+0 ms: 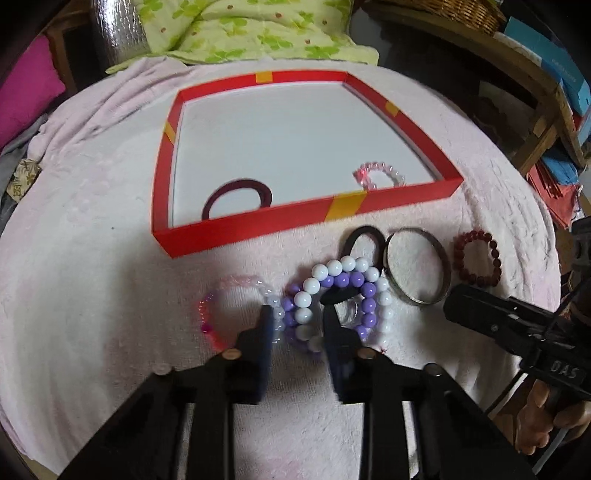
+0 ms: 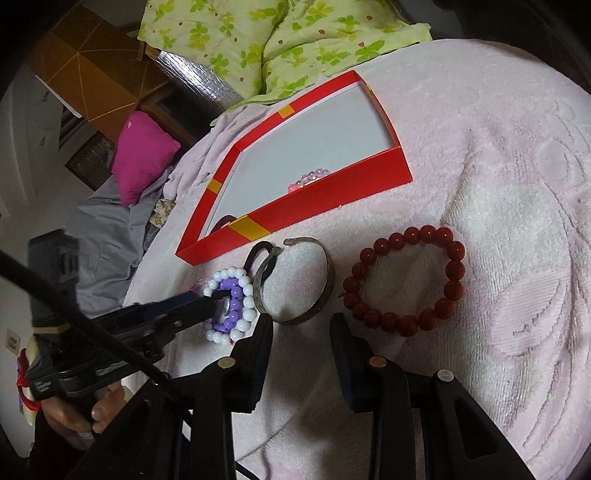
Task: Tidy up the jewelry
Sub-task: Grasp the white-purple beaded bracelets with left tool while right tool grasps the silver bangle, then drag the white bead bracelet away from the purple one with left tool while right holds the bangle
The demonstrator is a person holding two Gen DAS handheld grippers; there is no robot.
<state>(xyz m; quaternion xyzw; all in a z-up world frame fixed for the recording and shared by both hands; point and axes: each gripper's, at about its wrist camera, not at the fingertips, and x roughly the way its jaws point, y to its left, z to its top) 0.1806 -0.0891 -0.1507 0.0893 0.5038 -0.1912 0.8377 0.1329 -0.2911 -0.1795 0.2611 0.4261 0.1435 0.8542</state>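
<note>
A red box (image 1: 258,225) with a white floor lies on the pink towel; it holds a dark hair tie (image 1: 236,195) and a pink bead bracelet (image 1: 380,175). In front lie a pink bracelet (image 1: 229,310), a white bead bracelet (image 1: 332,273) over a purple one (image 1: 354,280), a black hair tie (image 1: 364,236), a metal bangle (image 1: 417,269) and a dark red bead bracelet (image 1: 478,258). My left gripper (image 1: 295,317) is open, its fingers straddling the near edge of the white and purple beads. My right gripper (image 2: 301,325) is open, at the bangle (image 2: 295,280), left of the red bracelet (image 2: 402,280).
A green patterned quilt (image 1: 251,29) lies behind the box. A magenta cushion (image 2: 142,155) and grey cloth are off the towel's left. A wooden shelf with boxes (image 1: 546,85) stands at the right. The right gripper shows in the left wrist view (image 1: 480,310).
</note>
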